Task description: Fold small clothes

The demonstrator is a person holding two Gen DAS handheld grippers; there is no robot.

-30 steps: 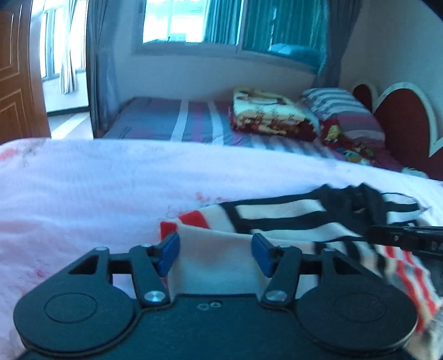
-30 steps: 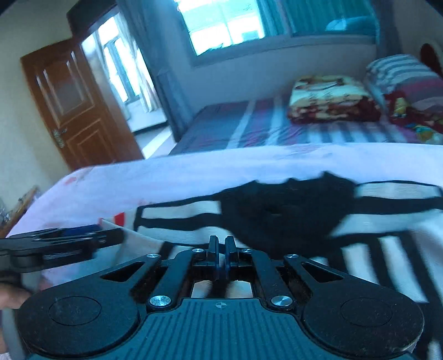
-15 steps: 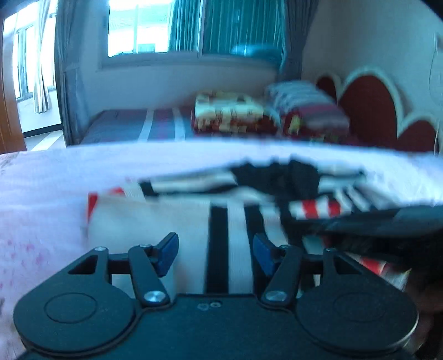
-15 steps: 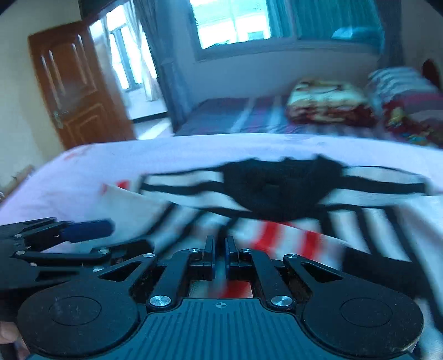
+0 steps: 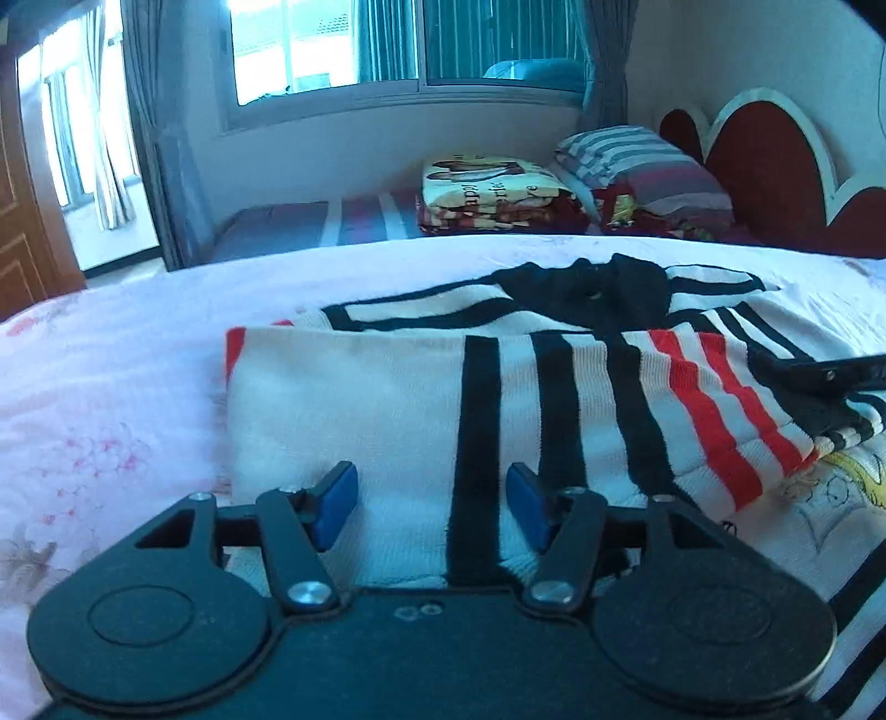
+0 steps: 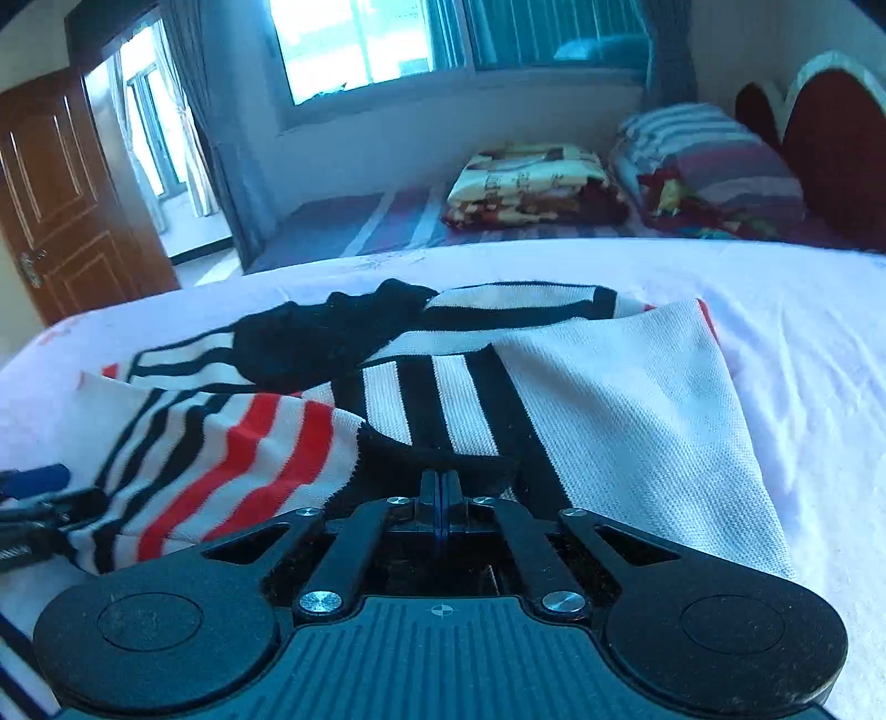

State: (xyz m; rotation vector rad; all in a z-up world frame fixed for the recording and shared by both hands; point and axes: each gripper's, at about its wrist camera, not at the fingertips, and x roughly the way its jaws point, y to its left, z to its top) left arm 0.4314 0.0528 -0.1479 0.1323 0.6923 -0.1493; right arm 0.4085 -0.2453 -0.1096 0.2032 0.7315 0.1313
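A small white knit sweater [image 5: 387, 410] with black and red stripes and a black collar lies on the pink bed sheet [image 5: 111, 399]. Both sleeves are folded across its body. My left gripper [image 5: 432, 504] is open, its blue pads just over the sweater's near edge, holding nothing. My right gripper [image 6: 440, 493] is shut on the black cuff edge of the sleeve [image 6: 443, 410], low over the sweater [image 6: 637, 421]. The right gripper also shows at the right edge of the left wrist view [image 5: 830, 382], and the left gripper at the left edge of the right wrist view [image 6: 33, 498].
A second bed [image 5: 310, 227] with a folded patterned blanket [image 5: 493, 194] and striped pillows [image 5: 642, 166] stands behind. A red headboard [image 5: 775, 160] is at the right, a window [image 5: 387, 44] at the back, a wooden door [image 6: 61, 199] at the left.
The right gripper has drawn the sleeve across the sweater's body toward the middle. The left gripper stayed open and shifted over the folded left sleeve.
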